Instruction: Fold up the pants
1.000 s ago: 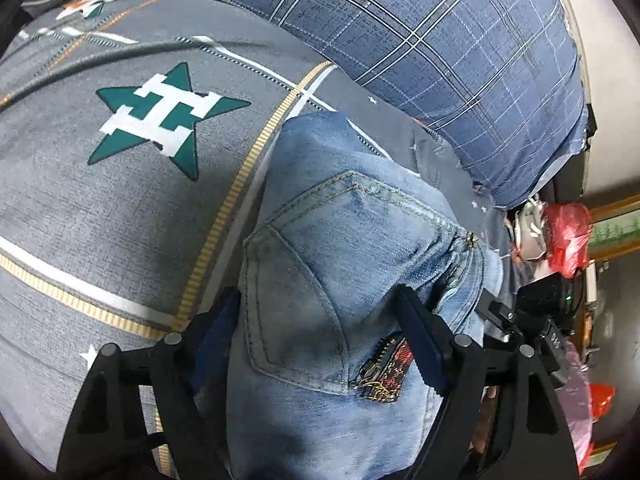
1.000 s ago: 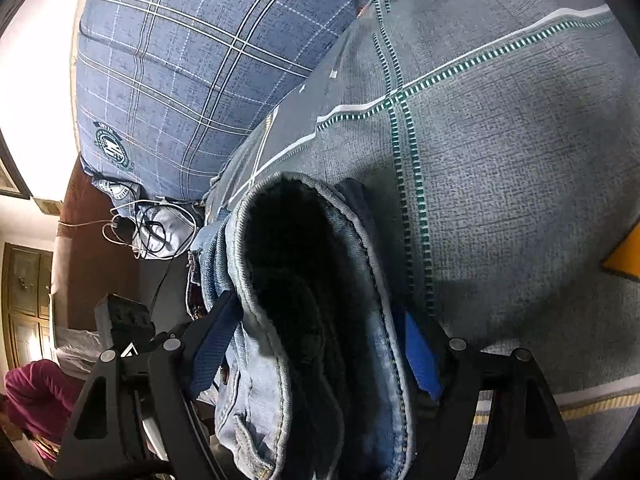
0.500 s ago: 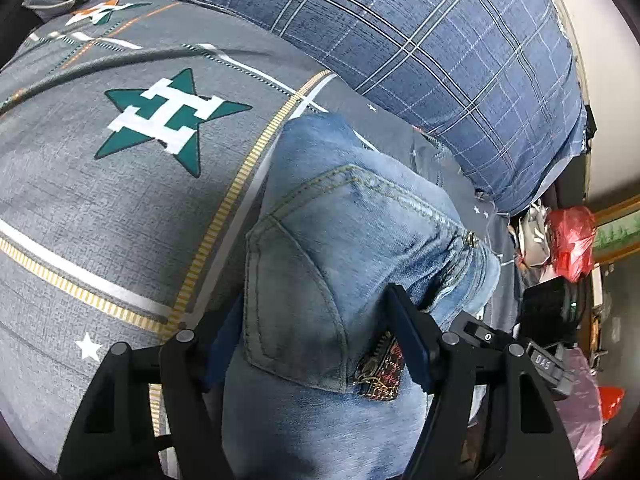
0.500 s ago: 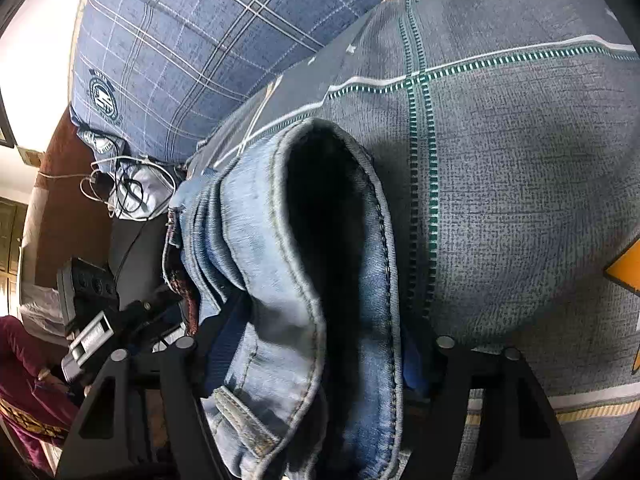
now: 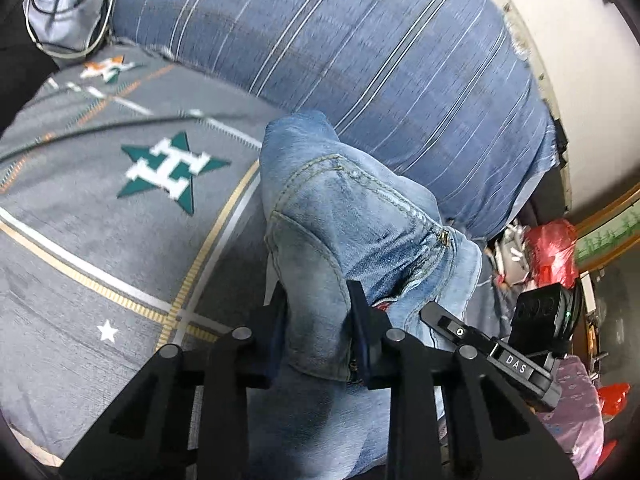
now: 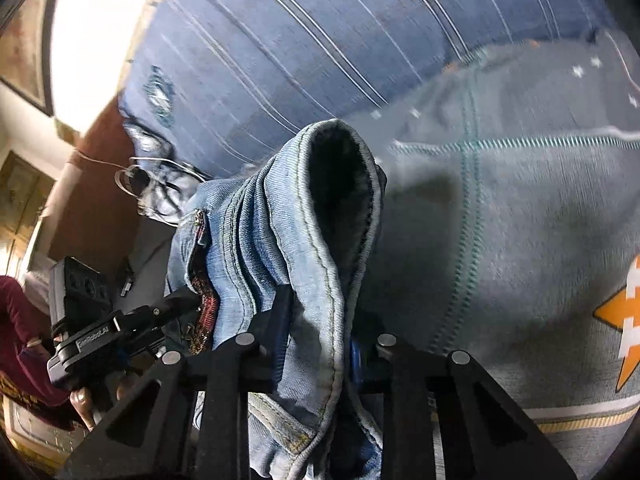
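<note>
Light blue jeans point(image 5: 344, 216) lie bunched on a grey bedspread point(image 5: 120, 248). My left gripper point(image 5: 318, 300) has its jaws closing, and the pads pinch a fold of denim at the back pocket. In the right wrist view the jeans point(image 6: 280, 232) show a dark open waistband or leg end. My right gripper point(image 6: 320, 312) is closing too, its pads squeezing a bunched denim edge. Each gripper shows in the other's view: the right one point(image 5: 492, 348) at the lower right, the left one point(image 6: 120, 328) at the lower left.
A blue plaid pillow point(image 5: 360, 60) lies behind the jeans against a pale wall. A green star print point(image 5: 168, 168) marks the bedspread. Red plastic bags point(image 5: 554, 252) and clutter sit past the bed's right edge. White cables point(image 6: 152, 184) lie beside the pillow. A person's dark red sleeve point(image 6: 16, 320) shows at left.
Both grippers have narrowed from wide open onto the denim between their fingers. Both have lifted, raising the jeans off the bedspread; the right view has rolled.
</note>
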`<state>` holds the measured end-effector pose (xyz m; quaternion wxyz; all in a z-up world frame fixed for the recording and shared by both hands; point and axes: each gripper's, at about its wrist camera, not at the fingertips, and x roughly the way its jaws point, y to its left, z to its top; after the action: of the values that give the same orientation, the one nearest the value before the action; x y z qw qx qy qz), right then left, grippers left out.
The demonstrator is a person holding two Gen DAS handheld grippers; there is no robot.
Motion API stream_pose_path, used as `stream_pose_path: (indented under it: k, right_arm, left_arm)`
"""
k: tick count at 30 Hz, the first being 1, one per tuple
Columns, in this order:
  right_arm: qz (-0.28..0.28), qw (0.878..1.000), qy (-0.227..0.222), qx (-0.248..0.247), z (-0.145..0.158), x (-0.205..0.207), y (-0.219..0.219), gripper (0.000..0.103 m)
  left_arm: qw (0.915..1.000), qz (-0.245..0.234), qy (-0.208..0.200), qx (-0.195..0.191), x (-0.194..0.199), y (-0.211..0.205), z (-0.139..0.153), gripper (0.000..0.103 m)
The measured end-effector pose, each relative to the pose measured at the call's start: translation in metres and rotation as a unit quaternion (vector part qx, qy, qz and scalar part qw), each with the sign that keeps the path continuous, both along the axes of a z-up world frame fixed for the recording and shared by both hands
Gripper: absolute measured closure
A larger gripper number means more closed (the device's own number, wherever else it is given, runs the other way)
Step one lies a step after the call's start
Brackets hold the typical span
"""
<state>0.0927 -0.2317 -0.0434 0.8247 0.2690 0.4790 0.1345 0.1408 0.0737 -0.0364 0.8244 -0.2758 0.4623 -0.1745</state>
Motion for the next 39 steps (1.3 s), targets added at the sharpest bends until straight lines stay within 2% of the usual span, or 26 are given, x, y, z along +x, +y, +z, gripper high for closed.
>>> stream_pose_path:
  k: [6, 13, 16, 20, 26, 27, 28, 29, 31, 32, 34, 36, 37, 39]
  right_arm:
    - [0.014, 0.999, -0.038, -0.007, 0.034, 0.015, 0.013, 0.079]
    - [0.014, 0.999, -0.047, -0.001, 0.053, 0.065, 0.021, 0.079]
    - [0.005, 0.999, -0.047, 0.0, 0.042, 0.078, 0.018, 0.079]
    - [-0.015, 1.0, -0.02, -0.002, 0.015, 0.098, 0.012, 0.08]
    - [-0.017, 1.0, 0.013, 0.003, -0.015, 0.109, 0.007, 0.079]
    - [-0.019, 1.0, 0.02, 0.004, -0.021, 0.111, 0.006, 0.078]
    - [-0.023, 0.999, 0.031, 0.003, -0.032, 0.113, 0.006, 0.072]
    - [-0.024, 0.999, 0.038, -0.007, -0.038, 0.114, 0.007, 0.063]
    - [-0.032, 0.998, 0.049, -0.028, -0.045, 0.114, 0.008, 0.051]
    - [-0.034, 0.998, 0.048, -0.015, -0.043, 0.112, 0.007, 0.051]
    - [-0.041, 0.999, 0.028, 0.001, -0.027, 0.102, 0.004, 0.05]
    - [-0.05, 0.999, -0.008, -0.003, -0.007, 0.088, 0.003, 0.044]
    - [-0.054, 0.998, -0.027, -0.008, 0.005, 0.078, 0.003, 0.041]
    - [-0.054, 0.997, -0.046, -0.009, 0.016, 0.064, 0.006, 0.04]
  left_arm:
    - [0.9995, 0.017, -0.021, -0.019, 0.009, 0.013, 0.027, 0.073]
    - [0.9992, 0.024, -0.032, -0.007, 0.038, 0.018, 0.05, 0.073]
    - [0.9987, 0.025, -0.045, 0.003, 0.053, 0.015, 0.037, 0.073]
    - [0.9991, 0.036, 0.015, -0.015, 0.074, 0.014, 0.011, 0.073]
    - [0.9983, 0.043, 0.038, 0.01, 0.085, 0.011, -0.006, 0.072]
    - [0.9978, 0.046, 0.044, 0.019, 0.087, 0.011, -0.011, 0.07]
    - [0.9969, 0.05, 0.049, 0.036, 0.091, 0.01, -0.019, 0.064]
    - [0.9957, 0.051, 0.05, 0.059, 0.093, 0.008, -0.025, 0.053]
    - [0.9915, 0.056, 0.048, 0.107, 0.095, 0.006, -0.035, 0.039]
    - [0.9915, 0.058, 0.042, 0.109, 0.092, 0.007, -0.034, 0.039]
    - [0.9917, 0.068, 0.014, 0.108, 0.078, 0.011, -0.021, 0.038]
    - [0.9914, 0.075, -0.029, 0.103, 0.057, 0.013, -0.005, 0.025]
    - [0.989, 0.083, -0.054, 0.11, 0.042, 0.013, 0.002, 0.019]
    - [0.9822, 0.1, -0.09, 0.131, 0.02, 0.009, 0.007, 0.019]
